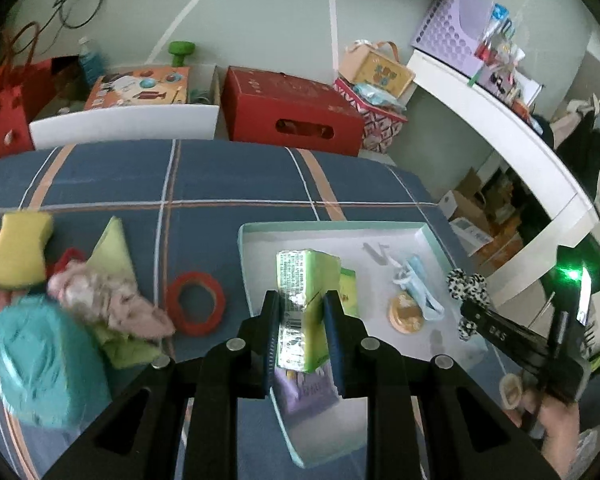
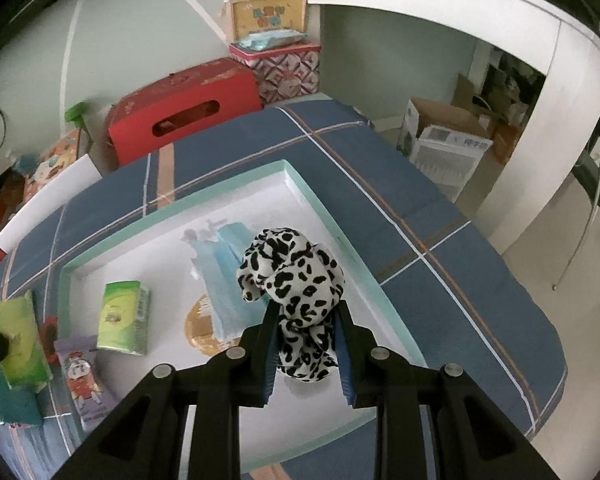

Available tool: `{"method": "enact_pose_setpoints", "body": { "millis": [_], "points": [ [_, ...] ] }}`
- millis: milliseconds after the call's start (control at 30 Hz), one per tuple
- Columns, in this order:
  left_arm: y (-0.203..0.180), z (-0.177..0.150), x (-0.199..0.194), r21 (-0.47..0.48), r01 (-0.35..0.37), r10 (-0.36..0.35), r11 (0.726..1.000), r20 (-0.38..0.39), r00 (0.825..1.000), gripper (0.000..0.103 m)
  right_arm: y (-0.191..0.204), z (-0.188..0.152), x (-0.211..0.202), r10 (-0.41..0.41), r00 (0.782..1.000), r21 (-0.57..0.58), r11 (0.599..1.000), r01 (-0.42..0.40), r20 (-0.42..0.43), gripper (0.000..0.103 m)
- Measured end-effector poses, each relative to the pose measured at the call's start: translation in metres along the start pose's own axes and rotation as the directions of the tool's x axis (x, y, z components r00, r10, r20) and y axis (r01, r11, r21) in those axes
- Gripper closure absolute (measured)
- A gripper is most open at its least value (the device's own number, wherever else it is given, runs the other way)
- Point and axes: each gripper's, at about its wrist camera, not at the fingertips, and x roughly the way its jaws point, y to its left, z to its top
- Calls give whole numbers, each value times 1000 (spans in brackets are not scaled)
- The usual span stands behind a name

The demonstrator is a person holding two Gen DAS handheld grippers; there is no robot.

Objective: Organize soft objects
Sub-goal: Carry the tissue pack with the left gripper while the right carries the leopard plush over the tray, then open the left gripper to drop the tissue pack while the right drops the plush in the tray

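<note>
My left gripper (image 1: 302,308) is shut on a green tissue pack (image 1: 306,280) and holds it upright over the near left part of the white tray with a mint rim (image 1: 328,226). My right gripper (image 2: 306,320) is shut on a black-and-white spotted scrunchie (image 2: 296,276) above the tray's (image 2: 180,204) right half. In the left wrist view the scrunchie (image 1: 468,284) shows at the right. Inside the tray lie a second green tissue pack (image 2: 124,318), a blue face mask (image 2: 228,272), an orange disc (image 2: 200,330) and a purple packet (image 2: 82,376).
A pile left of the tray on the blue checked cover (image 1: 220,176) holds a yellow sponge (image 1: 20,250), pink cloth (image 1: 112,304), a teal bundle (image 1: 40,360) and a red tape ring (image 1: 196,303). A red box (image 1: 292,108) stands behind and a white desk (image 1: 500,128) to the right.
</note>
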Motion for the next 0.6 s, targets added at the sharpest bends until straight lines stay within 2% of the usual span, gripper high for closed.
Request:
{"method": "enact_pose_setpoints", "body": {
  "millis": [267,500,567,600],
  "points": [
    [5,20,54,-23,-6,6,1000,-30,1000,80,-9,7,14,-17,1000,26,1000,18,-16,76],
    [6,24,77,-38,20,-21,999,-36,999,80,-8,9,17,-27,999,19,999,27,-23,74],
    [7,22,81,-45,0,-3,999,-60,998,80,-6,8,17,-35,999,10,999,35,-24,60],
    [7,20,82,-47,-3,-1,999,-73,997,80,-6,8,16,-38,999,7,999,39,-23,49]
  ]
}}
